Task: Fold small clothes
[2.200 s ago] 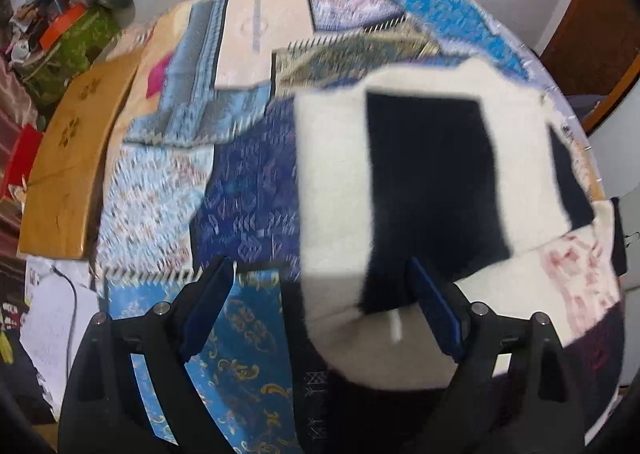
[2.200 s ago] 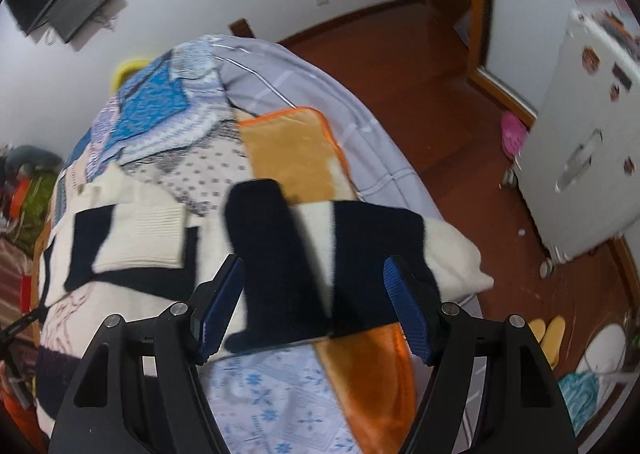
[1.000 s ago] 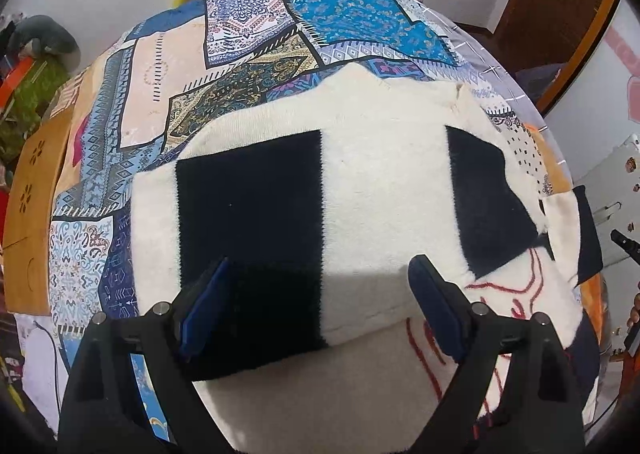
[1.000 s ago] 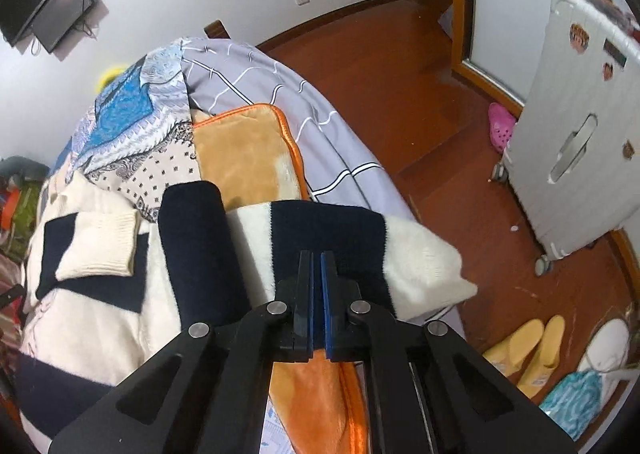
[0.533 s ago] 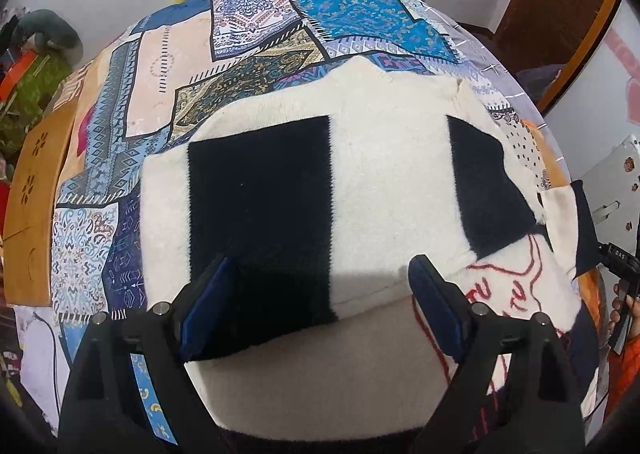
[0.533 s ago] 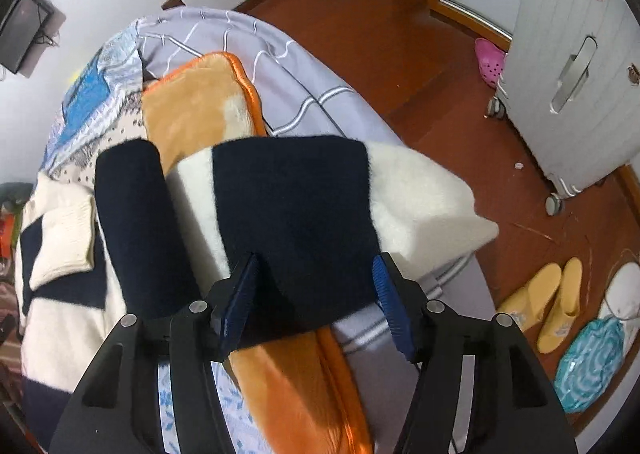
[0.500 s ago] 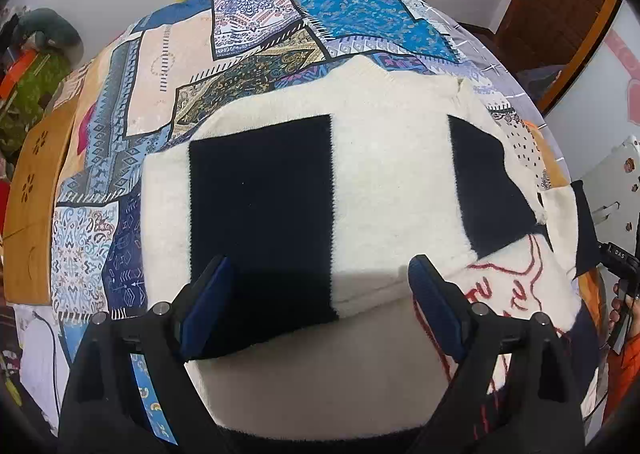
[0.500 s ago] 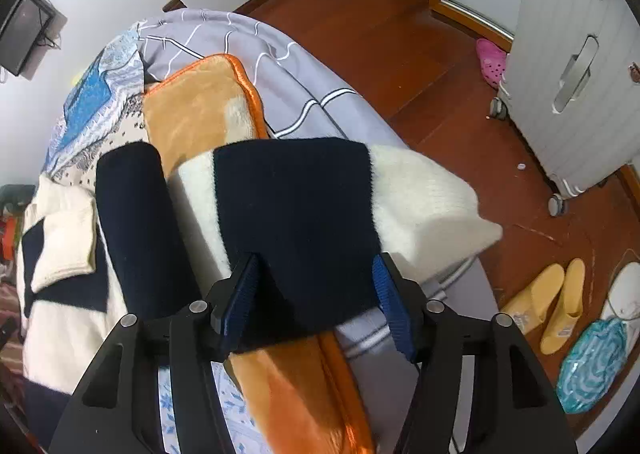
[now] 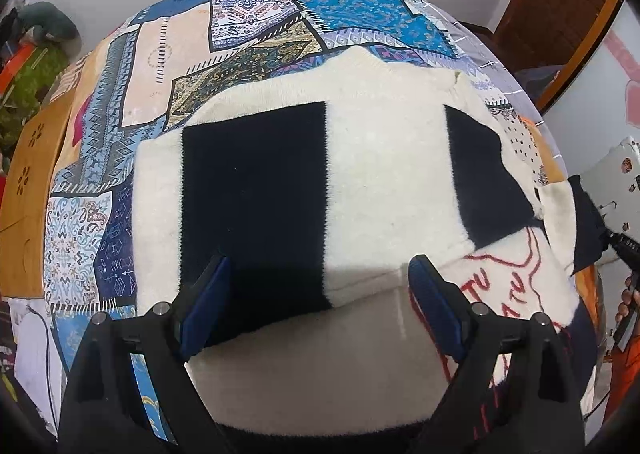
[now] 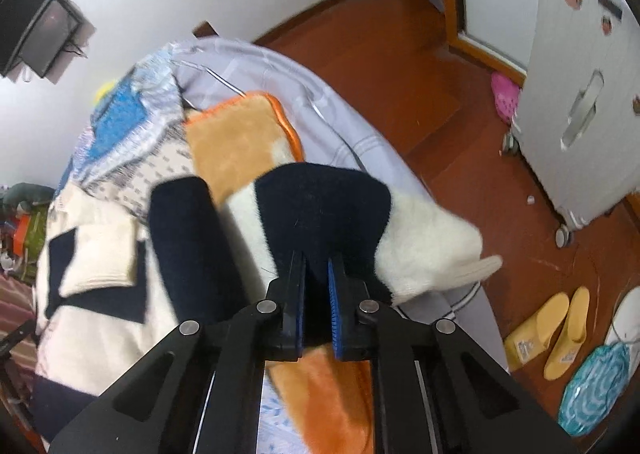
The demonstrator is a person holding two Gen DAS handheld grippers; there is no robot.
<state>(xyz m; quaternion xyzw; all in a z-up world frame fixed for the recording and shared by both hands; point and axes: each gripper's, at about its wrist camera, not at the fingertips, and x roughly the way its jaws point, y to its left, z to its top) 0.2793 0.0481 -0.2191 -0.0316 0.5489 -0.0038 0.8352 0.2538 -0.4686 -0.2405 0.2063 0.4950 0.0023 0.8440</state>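
Sweater (image 9: pixel 372 174), cream with navy blocks: spread on patchwork bed (image 9: pixel 256 14), long axis across bed toward right gripper. Sleeve (image 10: pixel 332 214) pinched in narrow right gripper (image 10: pixel 316 294); left gripper (image 9: pixel 316 310) fingers wide, holding nothing. Step judged: sleeve fold. Next: carry sleeve inward over body.

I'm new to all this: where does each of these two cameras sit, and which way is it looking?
Left wrist view: sits on the left gripper, looking forward and down over the black-and-cream sweater on the patchwork bedspread; its wide-open jaws show, plus the person's fingers at the right edge.
Right wrist view: sits on the right gripper, facing the sweater's sleeve, the wooden floor and yellow slippers; its jaws pinch the sleeve.
Shared: the same sweater and bedspread.
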